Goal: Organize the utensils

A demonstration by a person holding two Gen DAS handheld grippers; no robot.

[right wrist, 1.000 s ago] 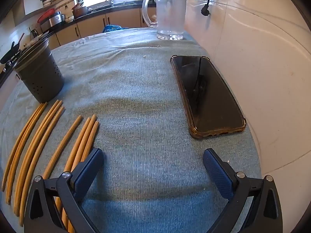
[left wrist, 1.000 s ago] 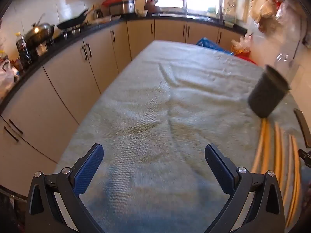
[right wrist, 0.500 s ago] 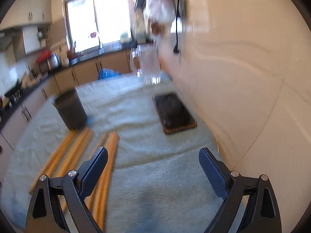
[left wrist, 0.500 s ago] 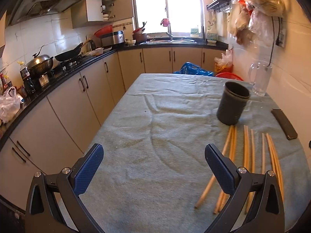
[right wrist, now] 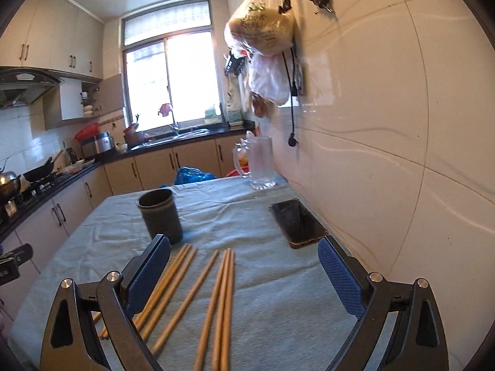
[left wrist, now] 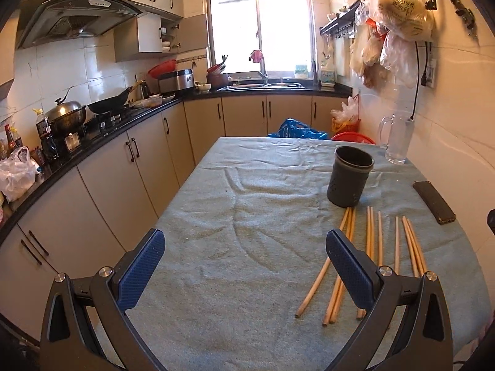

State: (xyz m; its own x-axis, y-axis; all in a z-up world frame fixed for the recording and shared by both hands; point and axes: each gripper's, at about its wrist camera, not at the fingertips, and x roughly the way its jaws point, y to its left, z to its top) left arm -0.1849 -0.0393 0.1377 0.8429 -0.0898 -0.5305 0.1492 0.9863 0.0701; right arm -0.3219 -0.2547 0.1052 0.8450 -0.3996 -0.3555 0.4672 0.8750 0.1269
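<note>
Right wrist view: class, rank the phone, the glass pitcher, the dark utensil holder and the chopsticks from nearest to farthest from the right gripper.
1. Chopsticks: on the cloth, running between the open right gripper fingers, left of centre.
2. Dark utensil holder at left and phone at right, by the wall: too close to call.
3. Glass pitcher: far end of the table, beside the wall.

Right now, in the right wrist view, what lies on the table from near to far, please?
Chopsticks → dark utensil holder and phone, about level with each other → clear glass pitcher at the far end.
</note>
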